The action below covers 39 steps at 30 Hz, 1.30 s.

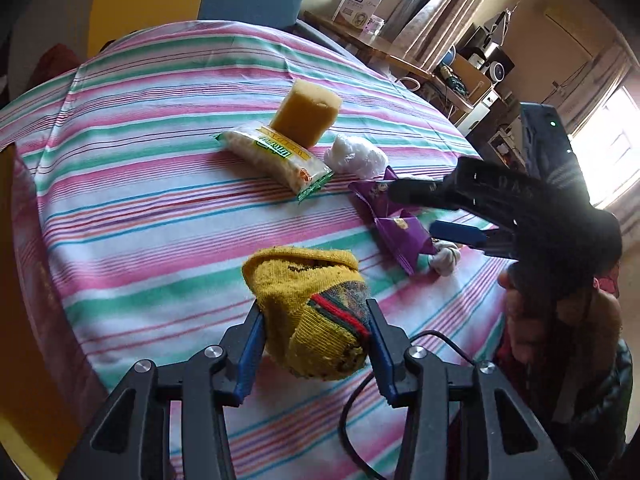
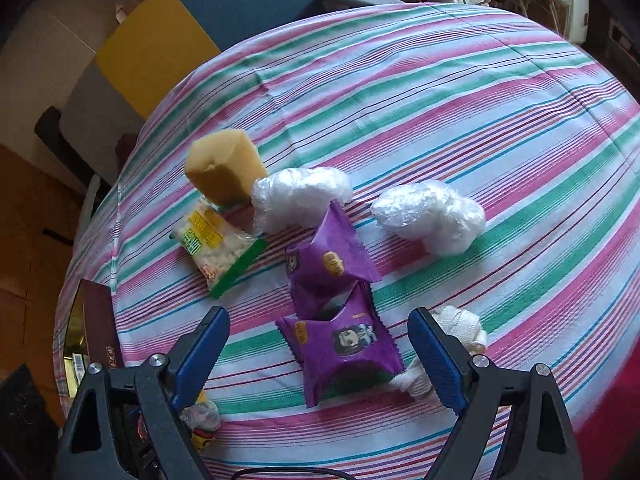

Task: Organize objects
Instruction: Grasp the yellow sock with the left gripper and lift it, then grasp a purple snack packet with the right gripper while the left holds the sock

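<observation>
We see a striped table [image 1: 160,184] mid-tidy, with the loose things gathered toward its centre. Starting at the left of the left wrist view, our left gripper [image 1: 314,344] pinches a yellow sock [image 1: 316,300] at six o'clock, blue pads pressing both flanks of the bundle. The sock appears lifted off the cloth, held low and tilted, likely so it can be carried to its place without dragging.

At twelve o'clock a yellow sponge [image 1: 306,114] stands on end, apparently touching a clear snack packet [image 1: 276,158] that lies flat in front of it. A crumpled white plastic bag [image 1: 354,156] lies just beside them at about one o'clock. We judge this cluster to be a sorting pile.

Further right, at three o'clock, two purple snack packets [image 1: 394,228] lie overlapping, one atop the other's edge, so a single grasp may take only the upper one. A white cloth bundle [image 1: 444,258] is tucked against their right side.

Our right gripper [image 2: 316,356] comes in over them with its jaws spread wide and nothing between the pads. In its own view the nearer purple packet sits squarely between the fingers at six o'clock, which we read as lining up for the next pick. A second white plastic bag [image 2: 430,220] lies apart at two o'clock.
</observation>
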Tool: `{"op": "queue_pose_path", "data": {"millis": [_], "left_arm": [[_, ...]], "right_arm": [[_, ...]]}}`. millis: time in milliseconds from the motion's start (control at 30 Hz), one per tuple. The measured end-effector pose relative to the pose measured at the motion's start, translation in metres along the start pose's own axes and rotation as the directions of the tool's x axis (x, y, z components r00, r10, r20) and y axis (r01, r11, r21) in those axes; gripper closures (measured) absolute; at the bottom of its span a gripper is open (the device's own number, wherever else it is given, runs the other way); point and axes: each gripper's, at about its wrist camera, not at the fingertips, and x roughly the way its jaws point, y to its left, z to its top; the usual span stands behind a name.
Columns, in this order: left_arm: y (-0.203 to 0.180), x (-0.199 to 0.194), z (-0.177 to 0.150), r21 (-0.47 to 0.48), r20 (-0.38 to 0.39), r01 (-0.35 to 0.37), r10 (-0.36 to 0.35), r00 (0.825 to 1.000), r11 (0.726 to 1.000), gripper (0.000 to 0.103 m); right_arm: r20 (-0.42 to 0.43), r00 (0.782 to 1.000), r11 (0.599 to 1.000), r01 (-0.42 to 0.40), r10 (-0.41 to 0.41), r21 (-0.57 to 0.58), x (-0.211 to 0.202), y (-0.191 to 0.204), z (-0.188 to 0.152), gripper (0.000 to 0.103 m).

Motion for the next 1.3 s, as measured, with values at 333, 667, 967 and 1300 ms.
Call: {"op": "queue_pose_path", "data": {"millis": [333,667,967,1300], "left_arm": [[0.002,-0.049,-0.019,-0.004,0.055,0.022,-0.022,0.998,1.000,0.056],[0.012,-0.081,-0.038,-0.009,0.092,0.021,-0.020,0.996,1.000,0.056],[0.023,-0.095,-0.052,-0.038,0.098,0.059,-0.055,0.994,0.998,0.056],[0.037,-0.106,-0.056,-0.084,0.134,0.072,-0.061,0.989,0.994,0.056]], "right_arm": [[-0.108,0.962,0.968,-0.252,0.251,0.001,0.008,0.009,-0.009,0.016],[0.065,0.992,0.963,0.119,-0.106,-0.242,-0.003,0.034,-0.008,0.034],[0.008,0.984,0.899,0.168,-0.180,-0.405,0.025,0.051,-0.006,0.034],[-0.057,0.976,0.883,0.163,-0.209,-0.439,0.036,0.052,-0.017,0.049]]}}
